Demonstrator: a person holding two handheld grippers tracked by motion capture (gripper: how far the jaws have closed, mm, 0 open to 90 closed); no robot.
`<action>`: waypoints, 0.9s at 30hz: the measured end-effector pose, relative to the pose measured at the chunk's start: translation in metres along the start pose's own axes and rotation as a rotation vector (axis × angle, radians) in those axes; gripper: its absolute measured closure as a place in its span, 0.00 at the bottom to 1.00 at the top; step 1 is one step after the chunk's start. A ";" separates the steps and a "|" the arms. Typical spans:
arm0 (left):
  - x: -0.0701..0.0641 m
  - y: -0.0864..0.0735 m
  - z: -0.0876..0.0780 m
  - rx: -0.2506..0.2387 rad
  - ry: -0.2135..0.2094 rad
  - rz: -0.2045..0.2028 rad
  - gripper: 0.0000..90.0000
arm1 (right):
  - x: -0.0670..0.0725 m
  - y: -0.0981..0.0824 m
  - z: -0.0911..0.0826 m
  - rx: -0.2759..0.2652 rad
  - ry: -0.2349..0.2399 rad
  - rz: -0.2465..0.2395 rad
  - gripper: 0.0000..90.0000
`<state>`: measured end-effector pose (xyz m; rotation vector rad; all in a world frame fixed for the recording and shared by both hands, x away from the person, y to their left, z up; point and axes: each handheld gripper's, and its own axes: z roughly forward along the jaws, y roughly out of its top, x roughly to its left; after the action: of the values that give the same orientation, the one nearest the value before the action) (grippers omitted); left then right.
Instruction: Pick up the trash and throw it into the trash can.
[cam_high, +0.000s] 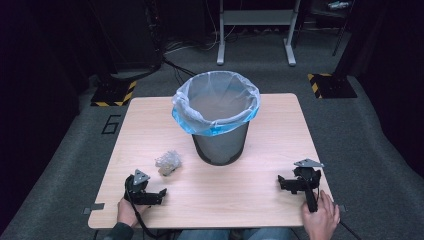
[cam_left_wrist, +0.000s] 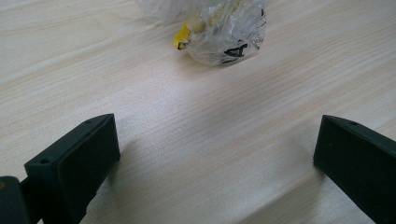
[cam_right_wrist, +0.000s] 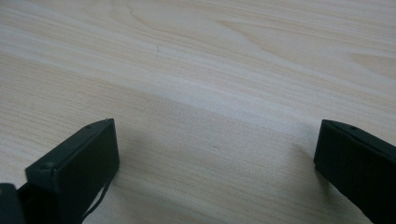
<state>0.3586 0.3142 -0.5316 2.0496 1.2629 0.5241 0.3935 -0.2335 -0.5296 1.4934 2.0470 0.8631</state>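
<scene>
Crumpled plastic wrapper (cam_high: 168, 163) lies on the table (cam_high: 250, 200) in the high view, near the left tongs (cam_high: 156, 194) and left of the lined wire bin (cam_high: 218, 120); the right tongs (cam_high: 286, 183) rest well apart at the right. Left gripper view: the wrapper (cam_left_wrist: 219, 32) sits ahead of the left tongs' (cam_left_wrist: 217, 149) spread, empty jaws. Right gripper view: the right tongs (cam_right_wrist: 217, 149) stand apart over bare wood.

The crumpled wrapper (cam_left_wrist: 219, 28) is cut off at the top (its print unreadable).
</scene>
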 end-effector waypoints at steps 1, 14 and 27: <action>0.000 0.000 0.000 0.001 -0.002 0.001 0.00 | 0.000 0.000 0.000 0.000 0.003 0.001 0.00; -0.001 0.001 -0.001 0.014 -0.004 0.023 0.00 | 0.000 0.000 0.000 0.000 0.001 0.000 0.00; -0.006 0.021 -0.007 -0.027 -0.045 0.006 0.00 | 0.000 0.000 0.000 0.001 0.007 -0.002 0.00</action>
<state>0.3650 0.3049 -0.5120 2.0320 1.2173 0.4929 0.3938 -0.2337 -0.5294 1.4906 2.0544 0.8680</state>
